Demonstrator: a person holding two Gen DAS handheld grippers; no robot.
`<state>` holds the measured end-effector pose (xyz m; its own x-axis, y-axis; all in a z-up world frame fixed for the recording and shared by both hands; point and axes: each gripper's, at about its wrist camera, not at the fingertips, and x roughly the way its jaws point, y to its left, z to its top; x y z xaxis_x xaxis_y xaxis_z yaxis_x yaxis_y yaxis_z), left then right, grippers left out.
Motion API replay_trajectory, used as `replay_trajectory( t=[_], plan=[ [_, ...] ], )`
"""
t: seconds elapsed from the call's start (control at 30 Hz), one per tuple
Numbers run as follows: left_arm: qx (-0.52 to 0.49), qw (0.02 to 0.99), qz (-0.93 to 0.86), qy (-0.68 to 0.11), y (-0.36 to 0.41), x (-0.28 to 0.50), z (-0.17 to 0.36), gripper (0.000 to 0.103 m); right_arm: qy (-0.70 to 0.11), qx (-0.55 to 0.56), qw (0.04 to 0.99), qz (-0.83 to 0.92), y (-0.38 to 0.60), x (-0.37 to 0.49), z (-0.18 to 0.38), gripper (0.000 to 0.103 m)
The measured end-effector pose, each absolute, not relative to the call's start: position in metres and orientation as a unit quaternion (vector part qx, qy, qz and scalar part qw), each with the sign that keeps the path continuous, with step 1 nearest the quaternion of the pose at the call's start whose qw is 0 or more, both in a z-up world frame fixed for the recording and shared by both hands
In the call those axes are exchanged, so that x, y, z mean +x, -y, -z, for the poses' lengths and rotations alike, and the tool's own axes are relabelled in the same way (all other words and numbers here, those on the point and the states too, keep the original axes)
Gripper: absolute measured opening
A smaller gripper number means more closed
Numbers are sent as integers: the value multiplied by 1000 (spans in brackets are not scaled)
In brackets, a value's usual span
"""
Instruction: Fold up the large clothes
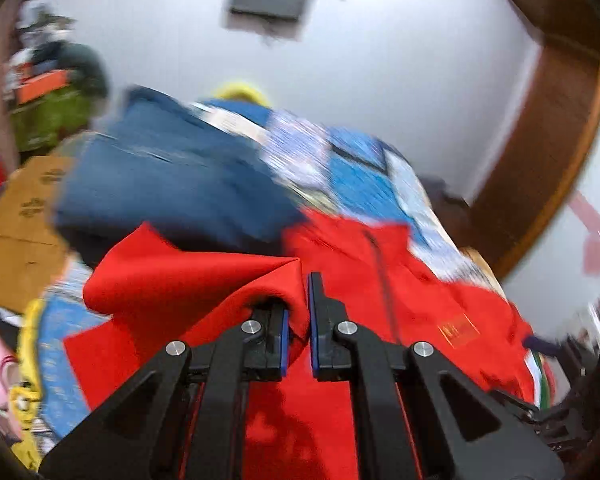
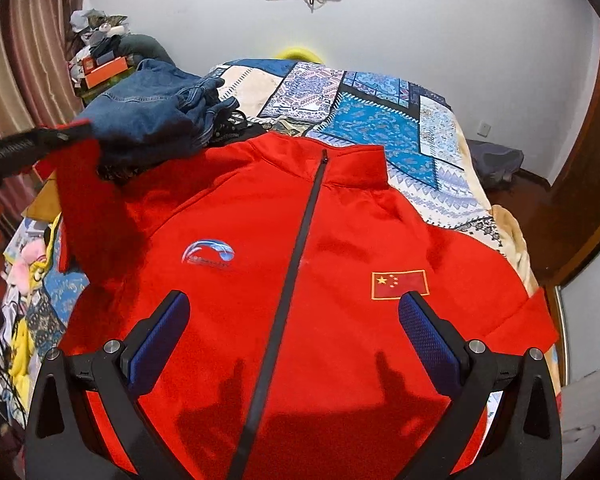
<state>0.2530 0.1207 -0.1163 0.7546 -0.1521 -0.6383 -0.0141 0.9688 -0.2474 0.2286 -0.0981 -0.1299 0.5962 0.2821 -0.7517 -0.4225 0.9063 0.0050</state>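
Note:
A large red zip jacket (image 2: 300,264) lies front-up on the bed, collar at the far end, with a dark zipper (image 2: 296,264), a round blue logo and a flag patch. My left gripper (image 1: 298,312) is shut on a fold of the jacket's red fabric (image 1: 204,280) and holds it lifted; this view is motion-blurred. The left gripper also shows in the right wrist view (image 2: 28,144) at the far left, holding the raised sleeve. My right gripper (image 2: 294,308) is open and empty, hovering over the jacket's chest.
A patterned blue bedspread (image 2: 380,120) covers the bed. A pile of blue denim clothes (image 2: 152,108) lies beside the jacket's left shoulder. Clutter and an orange box (image 2: 104,70) stand at the back left. A wooden door frame (image 2: 588,184) is at the right.

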Motion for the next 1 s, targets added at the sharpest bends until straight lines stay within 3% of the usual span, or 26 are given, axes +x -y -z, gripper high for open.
replay_trajectory(
  t=[0.2, 0.43, 0.53, 0.6, 0.67, 1.0],
  plan=[
    [-66, 882, 114, -452, -38, 264, 180, 6, -411, -87, 888, -188, 115, 227, 134, 103],
    [-30, 842, 115, -527, -15, 249, 229, 7, -420, -100, 884, -178, 126, 220, 139, 103],
    [-20, 847, 111, -519, -17, 236, 220, 17, -423, -103, 882, -180, 127, 219, 139, 103],
    [-12, 856, 100, -508, -25, 229, 210, 41, -422, -101, 881, -186, 124, 218, 136, 103],
    [-8, 871, 78, -486, -40, 222, 196, 55, -416, -102, 883, -192, 118, 217, 131, 103],
    [-44, 907, -51, -416, -165, 182, 145, 66, -386, -138, 872, -267, 43, 219, 110, 103]
  ],
)
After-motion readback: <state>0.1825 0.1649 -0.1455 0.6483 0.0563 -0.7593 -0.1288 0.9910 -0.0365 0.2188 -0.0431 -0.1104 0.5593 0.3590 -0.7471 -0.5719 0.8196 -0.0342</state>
